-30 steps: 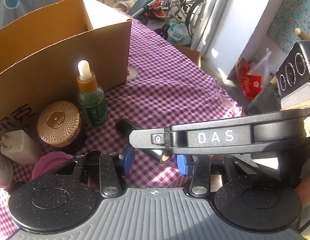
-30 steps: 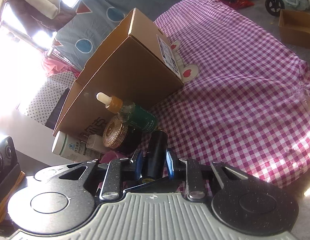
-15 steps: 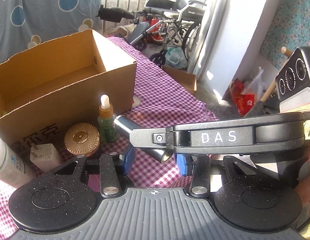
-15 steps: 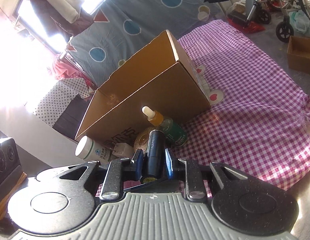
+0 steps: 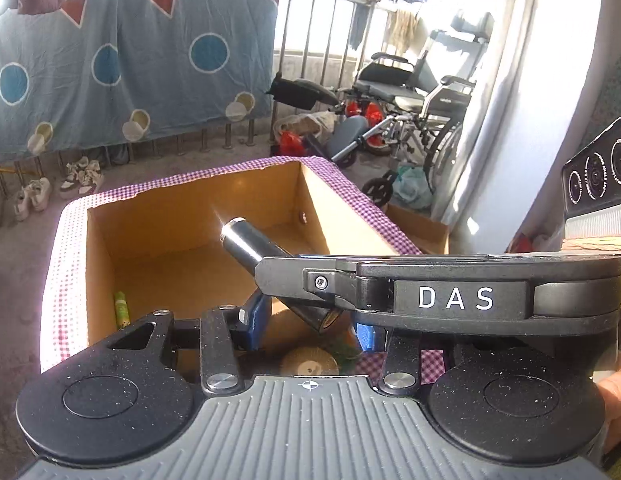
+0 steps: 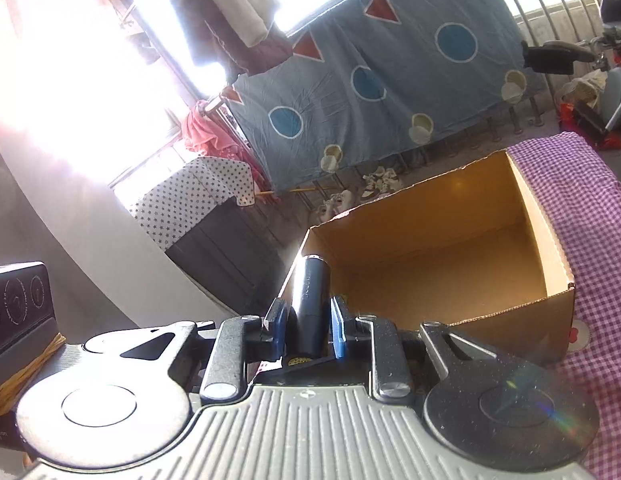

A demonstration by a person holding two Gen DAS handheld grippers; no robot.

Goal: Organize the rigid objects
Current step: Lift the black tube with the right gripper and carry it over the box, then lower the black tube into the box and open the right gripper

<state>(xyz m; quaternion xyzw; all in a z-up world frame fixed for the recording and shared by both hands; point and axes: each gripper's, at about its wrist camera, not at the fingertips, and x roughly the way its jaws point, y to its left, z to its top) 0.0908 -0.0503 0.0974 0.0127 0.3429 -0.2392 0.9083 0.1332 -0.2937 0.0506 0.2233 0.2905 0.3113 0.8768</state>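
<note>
Right tongs (image 6: 306, 330) are clamped on a dark glossy cylindrical tube (image 6: 310, 304): both blue pads press its sides near the base, and the tube sticks out forward and upward past the fingertips, its silver-rimmed end catching glare. In the right wrist view the tube sits in front of the near-left corner of an open brown cardboard box (image 6: 558, 296); the box interior on that side looks bare. The box rests on a surface covered with a purple-and-white checked cloth (image 6: 582, 200). In the left wrist view the same tube (image 5: 246, 246) appears tilted, top end over the box opening (image 5: 98, 264), lower end crossing between the blue pads of the left tongs (image 5: 310, 326). The black finger of the right tongs, lettered "DAS" (image 5: 454, 298), comes in from the right and hides part of the tube. Left tongs are set narrow, but their pads show a gap either side of the tube's lower end and I can't confirm any contact; looks like nothing gripped there. Inside the box, against the left wall, lies a small green-and-yellow stick-shaped item (image 5: 121, 310). Below the left tongs, partly hidden by the tool body, is a round gold ribbed lid (image 5: 308, 362) with something dark green just beside it, too obscured to identify. A bit of a person's hand (image 5: 616, 404) shows at the right edge.
</note>
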